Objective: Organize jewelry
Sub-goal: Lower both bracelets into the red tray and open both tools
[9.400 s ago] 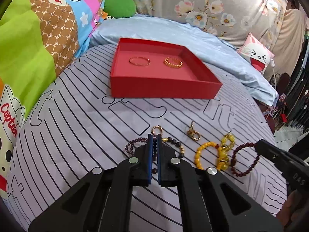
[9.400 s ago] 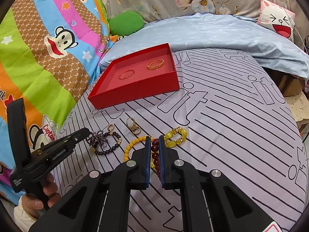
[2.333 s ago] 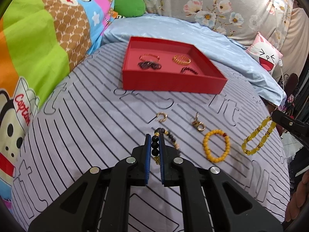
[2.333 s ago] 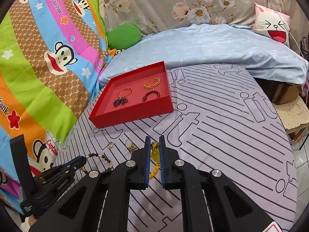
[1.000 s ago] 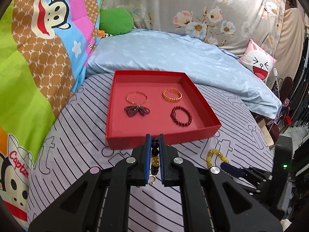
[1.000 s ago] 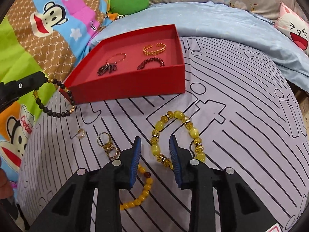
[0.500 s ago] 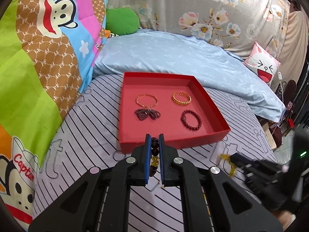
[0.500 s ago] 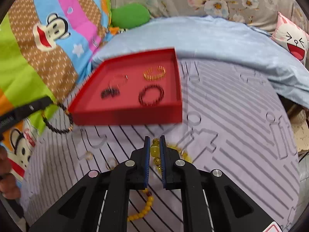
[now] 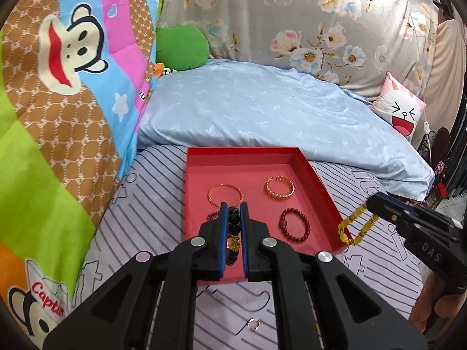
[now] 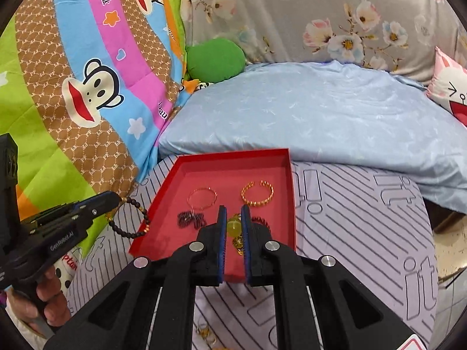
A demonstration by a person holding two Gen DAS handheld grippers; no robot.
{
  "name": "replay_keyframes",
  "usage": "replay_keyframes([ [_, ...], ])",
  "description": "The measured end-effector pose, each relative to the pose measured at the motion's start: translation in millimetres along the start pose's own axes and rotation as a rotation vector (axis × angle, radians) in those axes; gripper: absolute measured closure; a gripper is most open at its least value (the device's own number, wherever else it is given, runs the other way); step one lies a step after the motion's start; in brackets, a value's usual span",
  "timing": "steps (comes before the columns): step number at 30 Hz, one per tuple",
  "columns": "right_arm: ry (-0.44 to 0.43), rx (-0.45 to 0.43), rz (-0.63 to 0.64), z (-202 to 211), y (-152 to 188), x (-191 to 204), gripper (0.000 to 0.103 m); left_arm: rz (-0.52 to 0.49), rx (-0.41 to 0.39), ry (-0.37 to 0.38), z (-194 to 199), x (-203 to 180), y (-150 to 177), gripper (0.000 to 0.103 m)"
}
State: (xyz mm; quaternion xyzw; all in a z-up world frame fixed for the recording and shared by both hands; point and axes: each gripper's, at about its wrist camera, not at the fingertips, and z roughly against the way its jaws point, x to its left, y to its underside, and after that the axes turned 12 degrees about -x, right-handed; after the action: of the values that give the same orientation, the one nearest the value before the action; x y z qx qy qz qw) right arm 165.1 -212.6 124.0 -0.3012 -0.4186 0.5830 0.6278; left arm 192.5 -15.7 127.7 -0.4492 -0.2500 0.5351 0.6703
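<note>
The left gripper (image 9: 233, 221) was clamped on a black bead bracelet (image 9: 234, 224), carried at the red tray's (image 9: 318, 185) 7 o'clock corner. The right gripper (image 10: 232, 227) pinched a yellow bead bracelet (image 10: 234, 226) dangling over the 5 o'clock rim. Risks, as I judged: either loop could snag the wall, drop outside, or tangle with the garnet bracelet (image 9: 294, 224) lying beneath.

You are working on a bed with a grey striped sheet (image 9: 151, 186). At the far end lies a pale blue pillow (image 9: 262, 110) before a grey floral cloth (image 9: 321, 14). On your left rises a bright monkey-print quilt (image 9: 58, 73), a green cushion (image 9: 181, 48) beside it.
</note>
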Motion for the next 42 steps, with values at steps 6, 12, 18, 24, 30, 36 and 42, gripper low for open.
replay_keyframes([
  [6,0.007,0.017,0.001,-31,-6,-2,0.094,0.024,0.050,0.013,-29,0,5,0.095],
  [12,0.020,0.053,0.010,-61,-1,-6,0.094,0.026,0.105,-0.002,-56,2,18,0.095],
  [18,0.020,0.095,0.004,-90,10,-7,0.094,0.014,0.145,-0.001,-74,-2,31,0.095],
  [24,0.000,0.115,0.005,-111,14,1,0.094,0.028,0.150,0.019,-80,-2,35,0.089],
  [30,-0.048,0.102,-0.021,-117,10,10,0.082,0.083,0.129,-0.010,-77,12,34,0.063],
  [36,-0.041,0.086,-0.013,-111,8,11,0.079,0.089,0.115,-0.044,-72,22,32,0.061],
  [42,-0.024,0.080,-0.008,-98,12,8,0.079,0.084,0.110,-0.053,-65,21,33,0.061],
])
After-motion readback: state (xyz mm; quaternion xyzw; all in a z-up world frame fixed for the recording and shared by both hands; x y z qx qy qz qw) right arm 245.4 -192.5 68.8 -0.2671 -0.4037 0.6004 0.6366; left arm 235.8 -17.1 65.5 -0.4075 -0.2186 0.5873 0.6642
